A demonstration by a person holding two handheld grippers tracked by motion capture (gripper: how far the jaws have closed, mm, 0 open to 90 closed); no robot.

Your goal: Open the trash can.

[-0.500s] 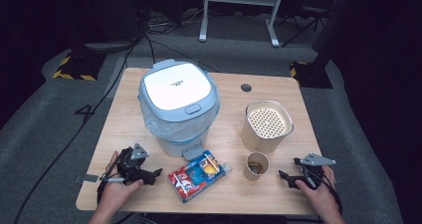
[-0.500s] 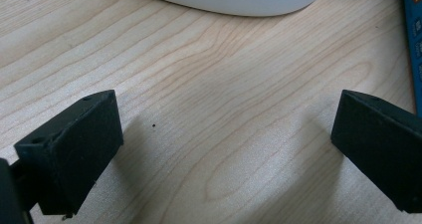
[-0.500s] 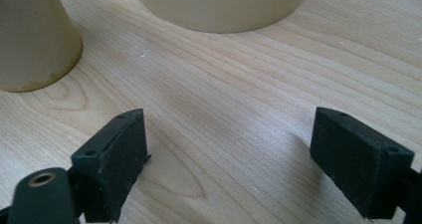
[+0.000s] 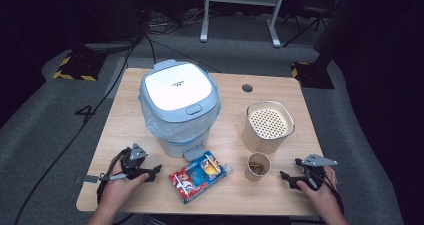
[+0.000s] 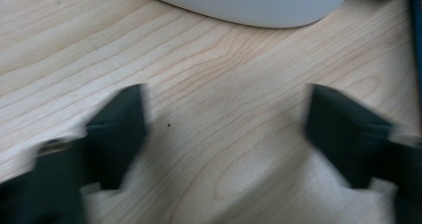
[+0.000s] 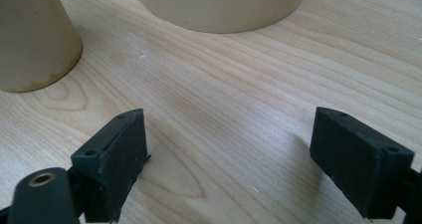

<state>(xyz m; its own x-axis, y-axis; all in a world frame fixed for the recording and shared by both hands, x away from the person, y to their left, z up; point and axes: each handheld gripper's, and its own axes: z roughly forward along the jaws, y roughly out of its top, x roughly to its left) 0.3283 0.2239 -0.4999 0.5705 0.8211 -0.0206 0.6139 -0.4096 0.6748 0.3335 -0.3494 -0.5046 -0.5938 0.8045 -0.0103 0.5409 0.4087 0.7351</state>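
1. We see the wooden bench (image 4: 125, 115) carrying everything.
2. A white lidded bin (image 4: 179, 105) lined with a plastic bag stands at the far left.
3. A beige canister (image 4: 267, 126) with a perforated top stands right of the bin.
4. A red and blue snack packet (image 4: 199, 176) lies flat near the front, between the two hands.
5. A small paper cup (image 4: 257, 166) stands just right of the packet, near the canister.
6. Our left hand-held gripper (image 4: 152, 171) rests near the packet's left end, jaws wide with only bare wood between them.
7. Our right hand-held gripper (image 4: 285, 175) lies right of the cup, jaws apart and holding nothing.
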